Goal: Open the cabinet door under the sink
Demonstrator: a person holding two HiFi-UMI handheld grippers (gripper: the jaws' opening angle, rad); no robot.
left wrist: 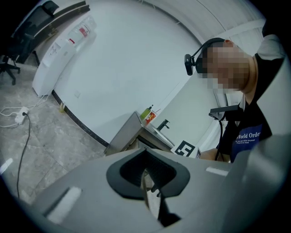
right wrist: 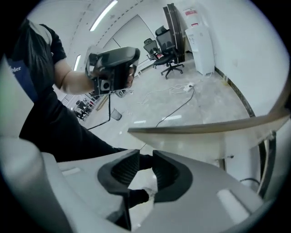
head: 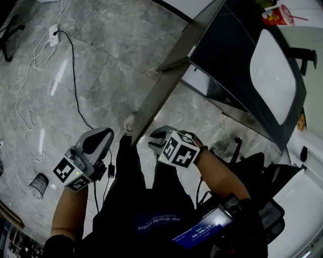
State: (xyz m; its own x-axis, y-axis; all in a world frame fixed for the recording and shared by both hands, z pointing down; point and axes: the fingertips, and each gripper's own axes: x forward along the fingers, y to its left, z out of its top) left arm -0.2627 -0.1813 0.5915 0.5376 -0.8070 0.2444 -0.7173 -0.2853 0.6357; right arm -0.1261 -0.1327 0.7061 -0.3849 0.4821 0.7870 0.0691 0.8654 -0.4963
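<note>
The cabinet door point(head: 169, 78) stands swung wide open below the sink point(head: 272, 75), its free edge on the near side, by the person. The right gripper point(head: 157, 137) is just right of that edge, its 2 jaws slightly apart and empty. The left gripper point(head: 98, 138), left of the door, has its jaws pressed together on nothing.

Power strip point(head: 53, 35) at eleven o'clock on the grey floor point(head: 116, 45), black cable point(head: 74, 75) trailing from it; mesh bin point(head: 38, 185) at eight o'clock, red cup point(head: 277, 15) at one.
</note>
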